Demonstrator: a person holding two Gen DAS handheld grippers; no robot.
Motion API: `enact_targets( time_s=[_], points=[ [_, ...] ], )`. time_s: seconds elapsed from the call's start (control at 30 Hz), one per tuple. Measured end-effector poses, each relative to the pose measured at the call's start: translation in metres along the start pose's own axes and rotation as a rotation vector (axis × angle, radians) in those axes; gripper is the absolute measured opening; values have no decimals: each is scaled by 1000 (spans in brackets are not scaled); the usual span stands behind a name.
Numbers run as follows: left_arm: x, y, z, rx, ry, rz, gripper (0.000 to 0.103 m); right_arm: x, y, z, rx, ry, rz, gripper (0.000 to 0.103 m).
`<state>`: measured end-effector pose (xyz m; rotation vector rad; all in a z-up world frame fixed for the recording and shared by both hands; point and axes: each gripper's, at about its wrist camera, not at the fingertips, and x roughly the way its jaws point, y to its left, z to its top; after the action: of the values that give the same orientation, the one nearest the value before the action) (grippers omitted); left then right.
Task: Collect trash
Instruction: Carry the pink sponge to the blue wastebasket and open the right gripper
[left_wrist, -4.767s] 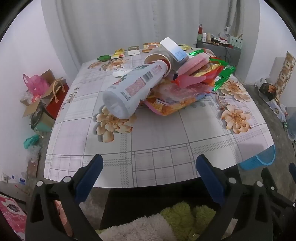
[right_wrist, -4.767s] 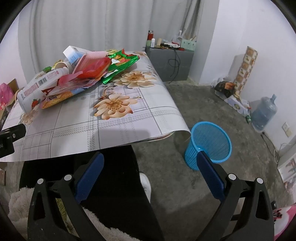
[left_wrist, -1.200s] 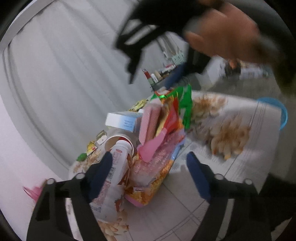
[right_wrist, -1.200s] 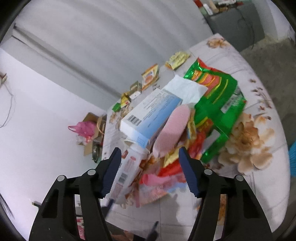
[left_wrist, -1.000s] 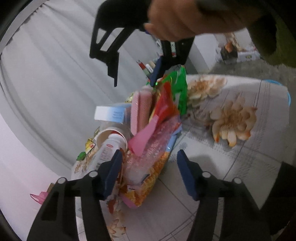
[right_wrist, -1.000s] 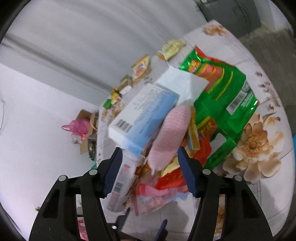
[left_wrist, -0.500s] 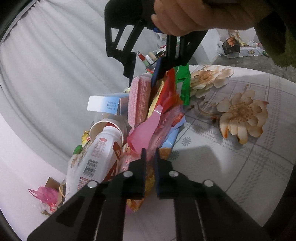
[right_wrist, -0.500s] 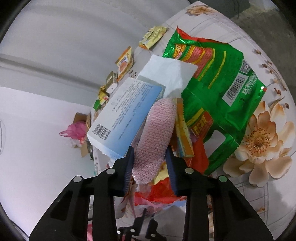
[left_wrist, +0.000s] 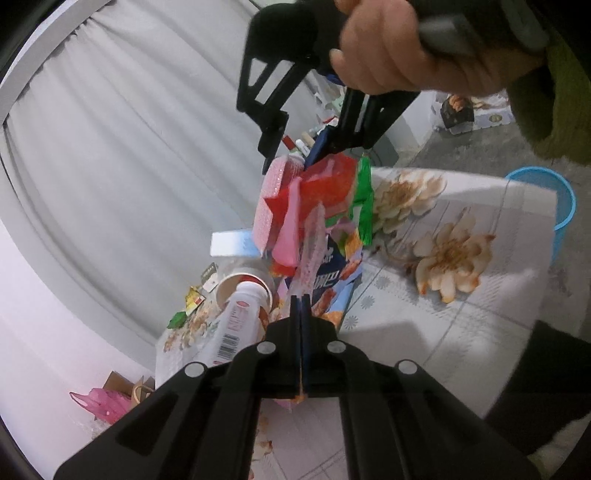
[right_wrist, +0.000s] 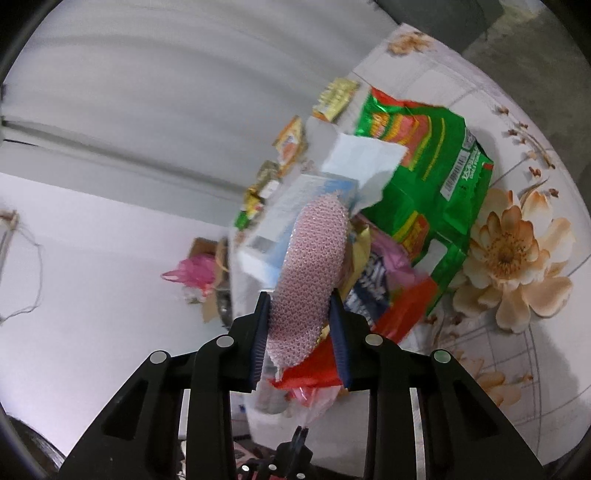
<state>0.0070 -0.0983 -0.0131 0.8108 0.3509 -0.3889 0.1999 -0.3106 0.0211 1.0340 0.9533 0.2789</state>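
Both grippers (left_wrist: 301, 306) (right_wrist: 300, 321) newly clamped, labels unreadable

Pink sponge (right_wrist: 312, 273) between right tongs (right_wrist: 300, 332)

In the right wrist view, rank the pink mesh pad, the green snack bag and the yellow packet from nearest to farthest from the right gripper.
1. Pink mesh pad: clamped between the fingers of the right gripper.
2. Green snack bag: beyond the pad, to the right on the table.
3. Yellow packet: farthest, past the bag's top edge near the curtain.
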Motion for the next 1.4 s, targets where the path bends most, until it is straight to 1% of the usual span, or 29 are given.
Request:
enact_targets(
  time_s=[0.07, 0.13, 0.2, 0.23, 0.27, 0.3, 0.33, 0.4, 0.5, 0.57, 0.6, 0.67, 0.73, 0.8, 0.87, 0.9, 0.97, 1.0, 1.07, 1.1, 1.13, 1.2, 1.23, 1.3, 1.33, 1.37, 1.4],
  points=[
    [-13, 6, 5, -20, -7, -35, 0, -11, 2, -3, -5, -16, 41, 29],
    [-22, 10, 9, -39, -5, -64, 0, -26, 3, -6, -18, -46, 62, 29],
    [-29, 14, 12, -65, 6, -108, 0, -41, -3, -10, -13, -71, 86, 29],
    [-32, 19, 12, -93, 20, -150, 0, -47, -7, -12, -12, -84, 89, 29],
    [-32, 24, 12, -132, 47, -208, 0, -52, -11, -14, -12, -102, 83, 29],
    [-31, 29, 11, -164, 70, -247, 0, -53, -15, -16, -12, -115, 73, 29],
    [-28, 36, 8, -216, 110, -300, 0, -54, -21, -20, -4, -123, 58, 29],
    [-23, 46, 2, -291, 158, -368, 0, -52, -42, -26, 47, -107, 59, 29],
    [-19, 71, -5, -459, 203, -475, 0, -54, -67, -35, 103, -107, 67, 29],
    [-17, 86, -5, -555, 212, -529, 0, -62, -82, -40, 142, -123, 92, 29],
    [-15, 95, -4, -619, 211, -566, 0, -67, -87, -41, 153, -134, 109, 29],
    [-13, 105, 3, -694, 194, -633, 0, -85, -93, -44, 161, -175, 142, 29],
    [-9, 107, 21, -729, 164, -699, 0, -110, -100, -46, 157, -241, 155, 29],
    [-3, 103, 39, -720, 148, -738, 0, -142, -112, -49, 161, -326, 140, 29],
    [6, 91, 70, -687, 131, -792, 0, -171, -127, -51, 179, -400, 119, 29],
    [13, 78, 93, -656, 123, -834, 0, -187, -139, -54, 203, -444, 102, 29],
    [24, 59, 125, -614, 129, -897, 0, -215, -167, -61, 259, -525, 57, 29],
    [34, 40, 150, -575, 140, -946, 0, -223, -178, -65, 284, -551, 39, 29],
    [52, 5, 186, -515, 171, -983, 0, -239, -209, -73, 358, -603, 4, 29],
    [60, -10, 201, -487, 187, -1001, 0, -240, -221, -76, 390, -616, -3, 29],
    [74, -37, 223, -443, 219, -1027, 0, -241, -236, -79, 429, -628, -8, 29],
    [95, -79, 250, -372, 268, -1049, 0, -242, -264, -81, 503, -648, -28, 29],
    [108, -109, 265, -320, 292, -1051, 0, -244, -277, -83, 528, -656, -44, 29],
    [127, -154, 283, -249, 328, -1041, 0, -245, -300, -82, 581, -668, -85, 29],
    [142, -186, 292, -215, 366, -1045, 0, -243, -311, -80, 600, -671, -109, 29],
    [151, -201, 295, -203, 388, -1046, 0, -244, -318, -77, 615, -673, -123, 29],
    [164, -227, 301, -185, 421, -1048, 0, -241, -331, -72, 639, -673, -147, 29]
  ],
)
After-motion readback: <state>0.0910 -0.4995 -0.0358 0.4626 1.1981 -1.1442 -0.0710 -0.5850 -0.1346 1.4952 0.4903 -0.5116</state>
